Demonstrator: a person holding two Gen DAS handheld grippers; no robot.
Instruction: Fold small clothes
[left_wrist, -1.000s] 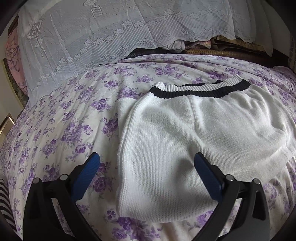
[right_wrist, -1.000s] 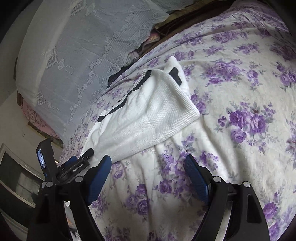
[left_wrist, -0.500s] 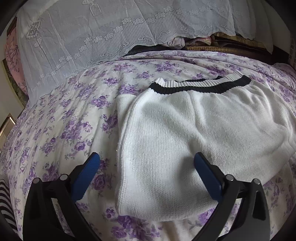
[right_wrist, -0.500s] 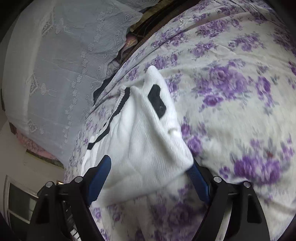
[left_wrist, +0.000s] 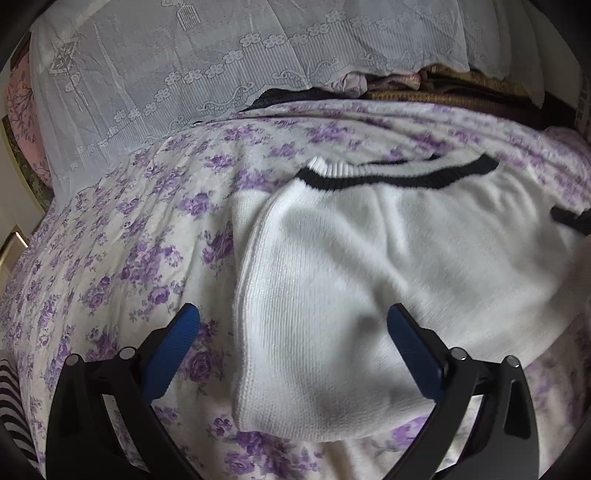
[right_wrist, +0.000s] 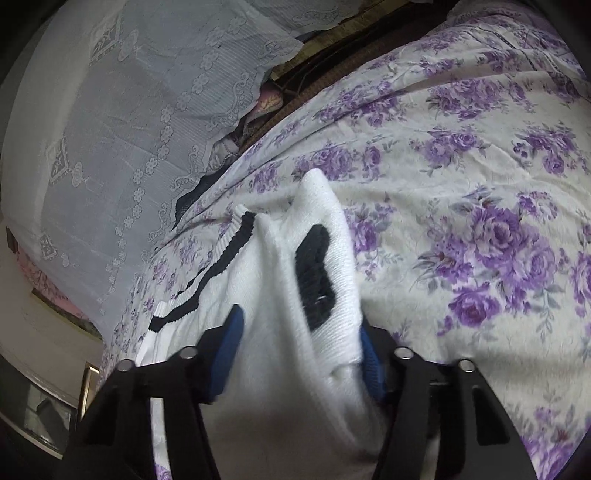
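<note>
Fold step under way: right gripper (right_wrist: 301, 345) is clamping the white knit sweater's (left_wrist: 351, 280) right edge, bunched between its jaws. Sweater is lying on the floral bedsheet (left_wrist: 122, 240). Left gripper (left_wrist: 293, 332) is hovering, jaws wide. Next: carrying that edge leftward across.

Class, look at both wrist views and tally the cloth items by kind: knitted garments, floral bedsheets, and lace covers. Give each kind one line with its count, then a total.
White knitted garment with black-striped ribbed band: 1
Purple floral cotton bedsheet: 1
White lace cover draped behind the bed: 1
Total: 3
</note>
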